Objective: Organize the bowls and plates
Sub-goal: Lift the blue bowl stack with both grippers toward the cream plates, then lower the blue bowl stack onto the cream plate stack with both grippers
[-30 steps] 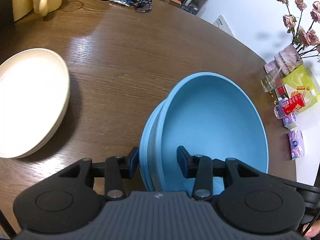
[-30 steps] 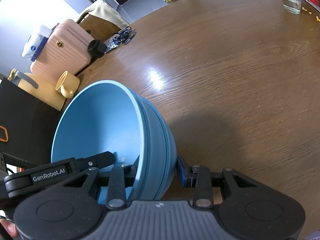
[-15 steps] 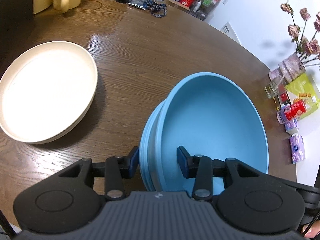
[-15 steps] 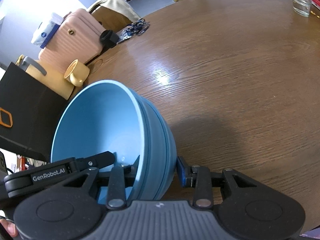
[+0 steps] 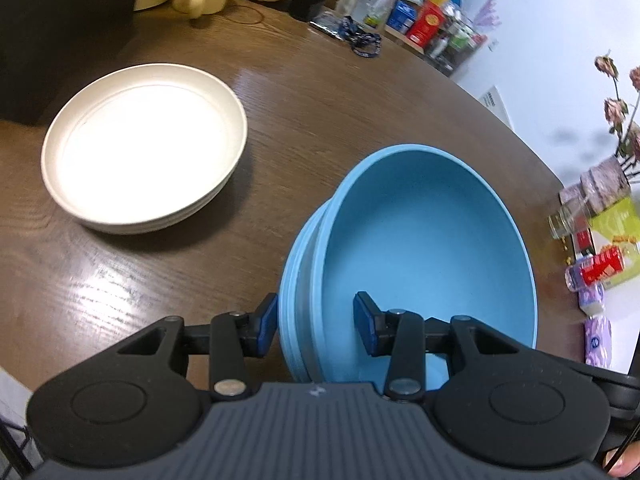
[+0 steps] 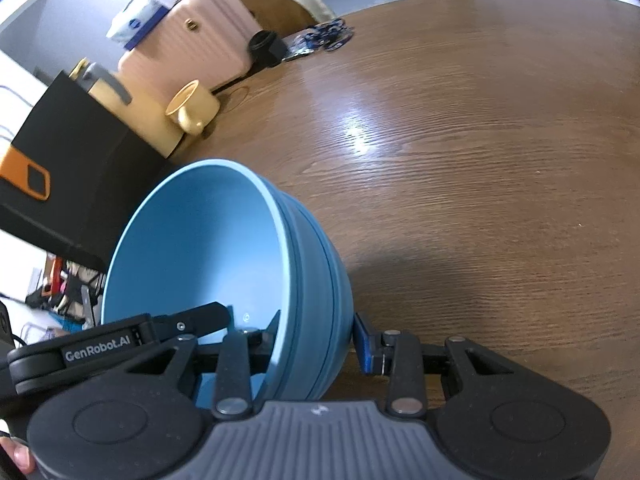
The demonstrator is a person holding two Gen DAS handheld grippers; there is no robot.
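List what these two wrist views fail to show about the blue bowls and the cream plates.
- Blue bowls: near rim hidden behind the left tool body; the exact count of the stack is unclear.
- Bowls' underside: hidden in both views, so table contact is unknown.
- Cream plates: glare washes out the inside; absent from the right wrist view.

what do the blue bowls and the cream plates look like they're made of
Blue bowls: probably matte plastic or melamine; thin even rims, flat colour, only a soft sheen.
Cream plates: likely the same kind of plastic, though glazed ceramic is possible; the bright glare inside hides the surface.
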